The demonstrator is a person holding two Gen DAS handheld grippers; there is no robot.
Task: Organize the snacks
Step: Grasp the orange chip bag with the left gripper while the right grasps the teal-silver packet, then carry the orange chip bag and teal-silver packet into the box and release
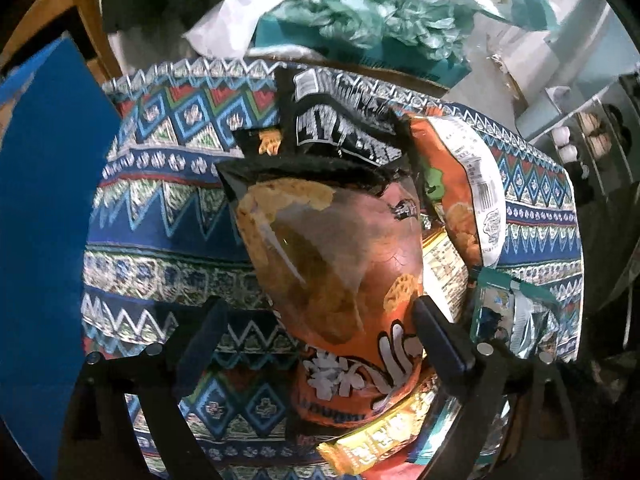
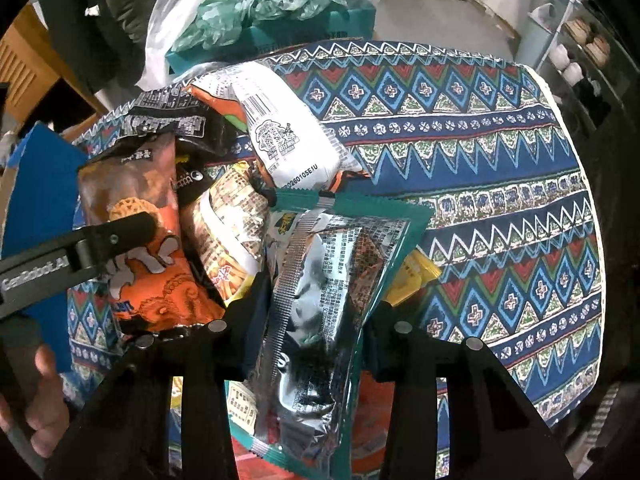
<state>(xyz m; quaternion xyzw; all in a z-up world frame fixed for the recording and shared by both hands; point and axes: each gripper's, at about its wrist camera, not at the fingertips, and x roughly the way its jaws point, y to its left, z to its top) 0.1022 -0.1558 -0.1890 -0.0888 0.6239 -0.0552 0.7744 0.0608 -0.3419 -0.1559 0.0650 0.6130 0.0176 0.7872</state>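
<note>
Landmark: we place everything against the orange snack bag (image 1: 340, 264), which lies on top of the heap on the patterned tabletop (image 1: 168, 208).
Right tool (image 2: 308, 316): its jaws are clamped on the silver and teal packet (image 2: 320, 300), which stands between them just right of the orange snack bag, tilted, its crimped top edge pointing away from us.
Left tool (image 1: 320, 332): its jaws stand wide apart and straddle the lower end of the orange snack bag; the right finger (image 1: 444, 340) lies against the bag's edge, the left finger (image 1: 204, 336) is clear of it, so nothing is gripped.
Other snacks: a black bag (image 1: 340, 132) lies beyond the orange snack bag, an orange and white bag (image 1: 464, 184) to its right, a yellow packet (image 1: 376, 444) under its near end.
Blue board (image 1: 44, 216): it stands left of the orange snack bag, at the tabletop's edge.
Step in hand: we judge that the right tool is carrying off the silver and teal packet while the left tool lines up on the orange snack bag.
Doing it well: we centre the left tool over the bag's flat end seam, so the puffed body does not slip out or get crushed.
Care: we lift the silver packet straight clear, since its lower end overlaps neighbours that could drag along.
</note>
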